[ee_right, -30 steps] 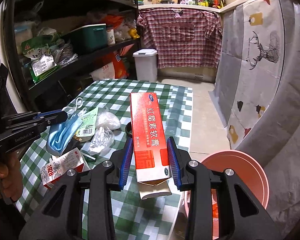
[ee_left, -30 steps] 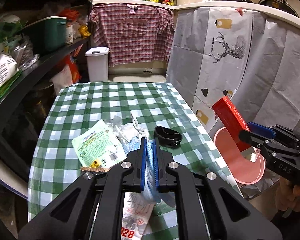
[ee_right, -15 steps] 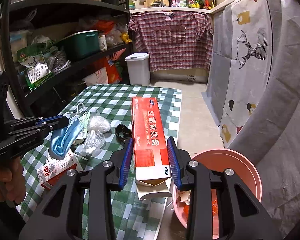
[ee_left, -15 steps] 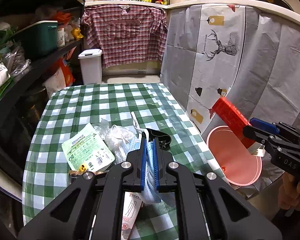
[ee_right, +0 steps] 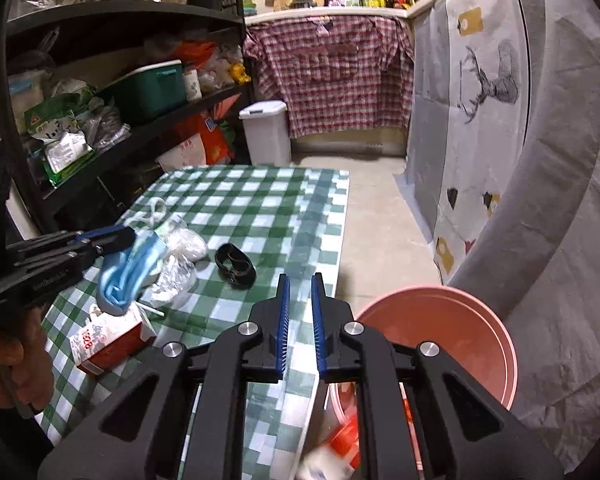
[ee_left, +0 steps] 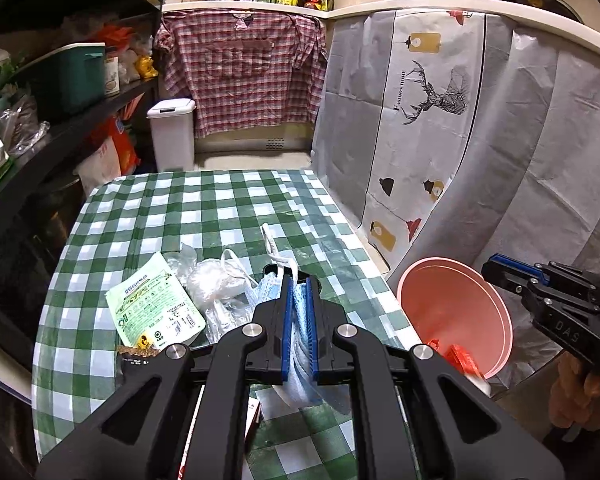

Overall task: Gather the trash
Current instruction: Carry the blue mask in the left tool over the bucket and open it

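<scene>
My left gripper (ee_left: pixel 298 280) is shut on a light blue face mask (ee_left: pixel 300 376), held above the green checked table (ee_left: pixel 180 208); the right wrist view shows the mask (ee_right: pixel 128 276) hanging from that gripper (ee_right: pixel 126 236). My right gripper (ee_right: pixel 299 280) hovers at the table's edge beside the pink bin (ee_right: pixel 460 320), its jaws closing with nothing between them. A red box (ee_left: pixel 460 358) lies inside the bin (ee_left: pixel 496 304). On the table lie a green-white packet (ee_left: pixel 156 308), a clear plastic bag (ee_left: pixel 216 292), a black band (ee_right: pixel 236 264) and a red-white carton (ee_right: pixel 108 338).
Dark shelves (ee_left: pixel 40 152) packed with goods run along the table's left side. A white lidded bin (ee_left: pixel 172 136) stands on the floor beyond the table. A deer-print sheet (ee_left: pixel 440 120) covers the right wall, and bare floor (ee_right: pixel 380 208) lies between it and the table.
The red box has left my right gripper and now lies in the pink bin; the right jaws have narrowed. My left gripper still holds the mask and has drifted slightly.
</scene>
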Demonstrator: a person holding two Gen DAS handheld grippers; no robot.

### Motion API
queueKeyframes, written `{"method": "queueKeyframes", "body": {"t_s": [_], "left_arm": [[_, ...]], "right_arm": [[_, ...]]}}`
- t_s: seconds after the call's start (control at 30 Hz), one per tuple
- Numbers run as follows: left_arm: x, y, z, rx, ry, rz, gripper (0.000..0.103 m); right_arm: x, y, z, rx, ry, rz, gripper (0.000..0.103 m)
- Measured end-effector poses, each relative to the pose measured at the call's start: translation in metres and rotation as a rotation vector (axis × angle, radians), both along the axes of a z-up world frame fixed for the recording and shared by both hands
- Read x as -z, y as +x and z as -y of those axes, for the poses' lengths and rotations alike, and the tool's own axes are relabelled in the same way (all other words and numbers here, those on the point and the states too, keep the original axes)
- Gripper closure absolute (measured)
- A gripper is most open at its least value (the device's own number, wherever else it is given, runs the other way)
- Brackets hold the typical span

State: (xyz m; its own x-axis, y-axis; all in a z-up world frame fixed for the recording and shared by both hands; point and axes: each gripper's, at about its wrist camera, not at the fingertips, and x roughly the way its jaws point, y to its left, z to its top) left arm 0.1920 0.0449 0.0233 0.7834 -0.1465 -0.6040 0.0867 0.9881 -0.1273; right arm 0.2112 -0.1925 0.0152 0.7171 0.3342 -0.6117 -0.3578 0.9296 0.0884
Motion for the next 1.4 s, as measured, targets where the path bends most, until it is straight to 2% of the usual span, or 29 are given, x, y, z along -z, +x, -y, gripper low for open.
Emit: {"method": "queueKeyframes", "body": {"t_s": [0.1, 0.13, 0.33, 0.47, 0.53, 0.67, 0.9, 1.03, 1.1, 1.17, 1.4], "left_arm": [[0.001, 0.001, -0.001, -0.001, 0.002, -0.002, 0.096], [0.001, 0.001, -0.001, -0.001, 0.002, -0.003, 0.096], [0.0, 0.002, -0.002, 0.004, -0.015, -0.004, 0.096], [0.005, 0.005, 0.012, 0.047, -0.017, -0.019, 0.096], [0.01, 0.006, 0.028, 0.086, -0.007, -0.031, 0.096], [0.018, 0.012, 0.062, 0.164, -0.025, -0.052, 0.096], [0.032, 0.022, 0.118, 0.287, -0.053, -0.081, 0.096], [0.046, 0.029, 0.149, 0.354, -0.048, -0.11, 0.096], [0.051, 0.033, 0.16, 0.387, -0.052, -0.13, 0.093], [0.054, 0.037, 0.169, 0.387, -0.039, -0.134, 0.076], [0.05, 0.039, 0.158, 0.372, -0.063, -0.134, 0.075]], "right_arm": [[0.005, 0.008, 0.011, 0.027, 0.037, -0.042, 0.073], [0.006, 0.01, 0.014, 0.037, 0.043, -0.049, 0.072], [0.011, 0.018, 0.031, 0.093, 0.076, -0.074, 0.072], [-0.001, 0.013, 0.042, 0.127, 0.097, -0.038, 0.068], [-0.006, 0.009, 0.046, 0.146, 0.083, -0.012, 0.059], [-0.009, 0.007, 0.059, 0.178, 0.066, -0.004, 0.058], [-0.013, 0.004, 0.085, 0.261, 0.02, 0.035, 0.045], [-0.015, 0.005, 0.101, 0.305, 0.019, 0.037, 0.042], [-0.016, 0.006, 0.108, 0.321, 0.031, 0.039, 0.042], [-0.017, 0.006, 0.113, 0.333, 0.048, 0.039, 0.042], [-0.017, 0.007, 0.114, 0.333, 0.06, 0.041, 0.042]]}}
